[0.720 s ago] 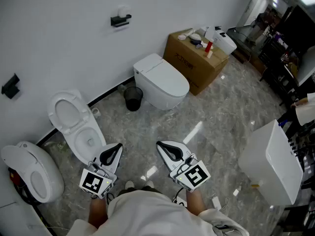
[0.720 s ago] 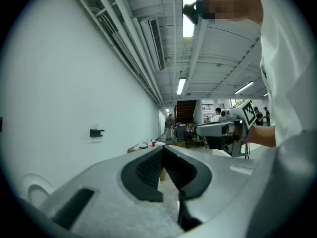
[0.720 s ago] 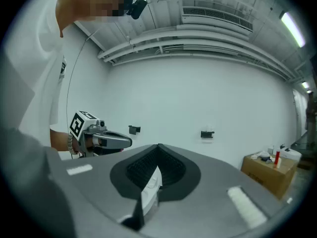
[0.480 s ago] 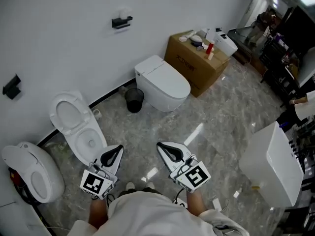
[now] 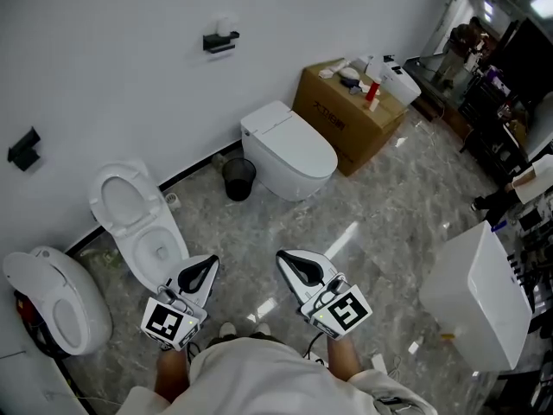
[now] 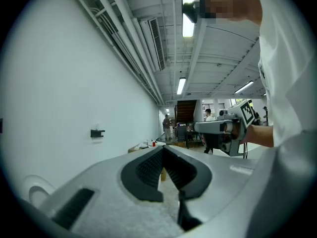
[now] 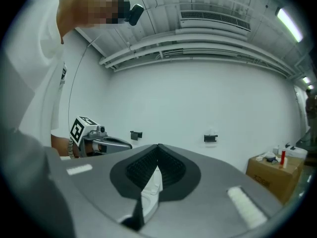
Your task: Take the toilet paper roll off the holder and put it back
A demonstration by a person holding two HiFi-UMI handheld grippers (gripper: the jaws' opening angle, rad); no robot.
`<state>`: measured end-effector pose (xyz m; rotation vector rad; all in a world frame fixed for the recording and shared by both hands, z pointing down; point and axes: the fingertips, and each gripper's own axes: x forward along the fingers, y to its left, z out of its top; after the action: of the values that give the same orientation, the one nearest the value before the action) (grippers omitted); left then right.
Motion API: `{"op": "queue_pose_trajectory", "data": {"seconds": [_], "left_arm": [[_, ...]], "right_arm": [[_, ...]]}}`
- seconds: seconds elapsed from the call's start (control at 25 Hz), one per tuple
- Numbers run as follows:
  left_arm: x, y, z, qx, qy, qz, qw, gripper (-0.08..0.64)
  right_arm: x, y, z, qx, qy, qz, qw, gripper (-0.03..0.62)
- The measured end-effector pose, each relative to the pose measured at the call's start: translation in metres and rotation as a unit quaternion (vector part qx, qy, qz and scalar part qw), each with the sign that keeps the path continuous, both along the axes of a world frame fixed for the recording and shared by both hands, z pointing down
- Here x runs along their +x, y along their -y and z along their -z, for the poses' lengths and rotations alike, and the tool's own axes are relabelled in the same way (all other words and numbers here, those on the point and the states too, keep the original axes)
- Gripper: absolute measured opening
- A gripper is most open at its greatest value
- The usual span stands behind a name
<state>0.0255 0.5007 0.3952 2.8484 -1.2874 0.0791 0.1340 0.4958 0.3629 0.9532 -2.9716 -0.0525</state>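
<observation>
A black wall holder (image 5: 218, 41) with the white toilet paper roll (image 5: 226, 27) on it hangs on the white wall, far ahead of both grippers. It shows small in the left gripper view (image 6: 97, 133) and in the right gripper view (image 7: 210, 139). My left gripper (image 5: 207, 264) and right gripper (image 5: 288, 258) are held low over the marble floor, close to my body. Both point level and stand shut with nothing between their jaws. The left gripper (image 6: 162, 149) sees the other one to its right, and the right gripper (image 7: 158, 147) faces the wall.
A closed white toilet (image 5: 289, 145) and a black bin (image 5: 238, 178) stand below the holder. An open toilet (image 5: 138, 219) and another toilet (image 5: 56, 296) sit at left. A cardboard box (image 5: 346, 111) with bottles is at back right, a white cabinet (image 5: 479, 292) at right. A second black holder (image 5: 23, 150) hangs at far left.
The head view has drifted a little, so the room sits slightly lower and to the right. Both grippers keep their places and stay shut.
</observation>
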Motion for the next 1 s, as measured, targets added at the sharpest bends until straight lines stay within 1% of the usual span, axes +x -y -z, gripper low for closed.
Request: {"op": "queue_pose_trajectory", "data": {"seconds": [0.16,0.32,0.4,0.48,0.6,0.68,0.8,0.88,1.0], "left_arm": [[0.002,0.002,0.004,0.007,0.006,0.006,0.9999,0.006],[0.001,0.004,0.013,0.024,0.007,0.016,0.9996,0.006],[-0.002,0.009,0.012,0.024,0.007,0.016,0.9996,0.006],[-0.011,0.018,0.011,0.022,0.013,0.022,0.9994,0.006],[-0.023,0.019,0.012,0.020,0.031,0.046,0.9983,0.006],[-0.016,0.012,0.010,0.021,0.031,0.050,0.9980,0.006],[0.001,0.000,0.007,0.024,0.025,0.042,0.9985,0.006],[0.012,0.000,0.008,0.026,0.022,0.031,0.9989,0.006],[0.022,0.009,0.009,0.024,0.019,0.022,0.9993,0.006]], "right_arm": [[0.006,0.003,0.002,0.001,-0.005,-0.009,1.000,0.008],[0.015,0.005,0.009,0.024,-0.006,-0.027,0.999,0.008],[0.017,0.009,0.007,0.025,-0.011,-0.032,0.999,0.008],[0.011,0.019,0.006,0.024,-0.011,-0.029,0.999,0.009],[0.005,0.028,0.005,0.024,-0.014,-0.014,1.000,0.009],[0.016,0.021,0.008,0.034,-0.003,-0.014,0.999,0.008],[0.034,0.005,0.017,0.043,0.021,-0.027,0.998,0.009],[0.043,0.004,0.018,0.037,0.016,-0.037,0.999,0.008],[0.051,0.010,0.005,0.015,-0.007,-0.043,0.999,0.009]]}}
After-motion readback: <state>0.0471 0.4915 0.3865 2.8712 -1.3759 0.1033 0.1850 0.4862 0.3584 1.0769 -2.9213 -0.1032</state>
